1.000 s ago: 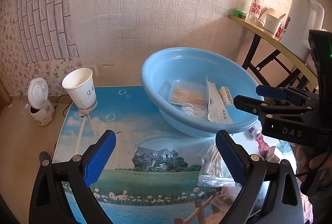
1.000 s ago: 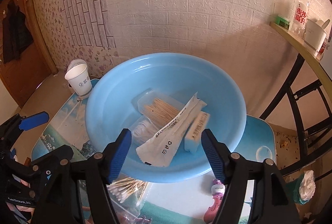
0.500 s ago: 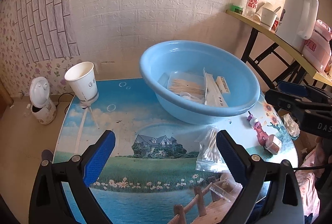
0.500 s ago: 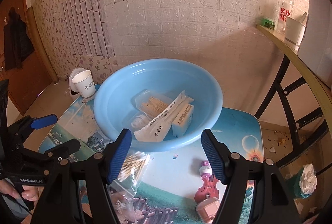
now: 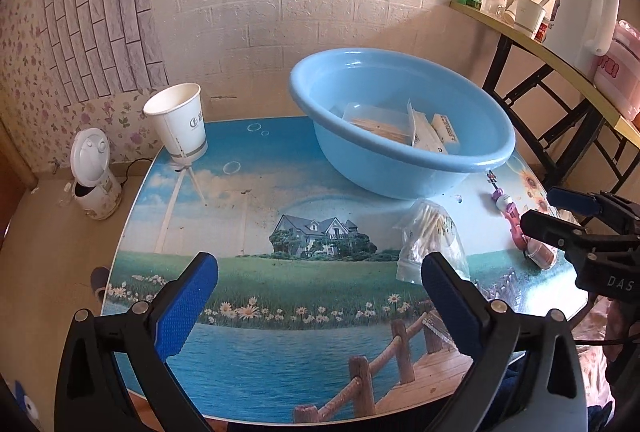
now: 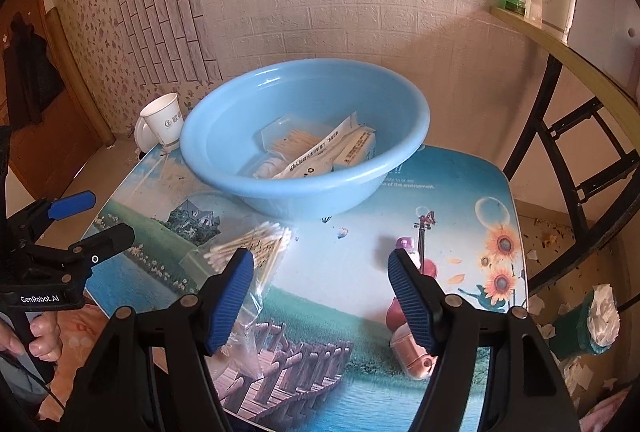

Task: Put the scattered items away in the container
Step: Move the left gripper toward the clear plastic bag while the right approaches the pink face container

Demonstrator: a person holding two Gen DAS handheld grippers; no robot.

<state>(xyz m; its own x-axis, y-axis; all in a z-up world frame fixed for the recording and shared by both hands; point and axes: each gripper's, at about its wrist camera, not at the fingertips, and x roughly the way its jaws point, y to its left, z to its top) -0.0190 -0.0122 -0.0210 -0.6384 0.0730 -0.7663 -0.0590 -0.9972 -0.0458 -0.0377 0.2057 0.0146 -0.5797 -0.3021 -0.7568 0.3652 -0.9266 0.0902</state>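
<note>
A light blue basin (image 5: 400,168) (image 6: 304,192) stands at the back of the picture-printed table, holding a toothpick box, a white sachet and a small box. In front of it lie a clear bag of cotton swabs (image 5: 430,232) (image 6: 256,244) and a pink violin-shaped bottle (image 5: 510,210) (image 6: 420,264). My left gripper (image 5: 318,264) (image 6: 110,216) hovers over the table's front, its jaws opening with nothing between them. To its right, my right gripper (image 6: 320,258) (image 5: 542,206) hangs open and empty between the swab bag and the bottle.
A paper cup (image 5: 182,124) (image 6: 166,120) stands at the table's back left corner. A small white appliance (image 5: 94,172) sits on the floor to the left. A side table (image 5: 560,60) with a kettle and containers runs along the right wall.
Both grippers have drawn back from the basin toward the table's front. The right one was over the basin and is now above the swab bag and bottle. The left jaws stand slightly wider.
</note>
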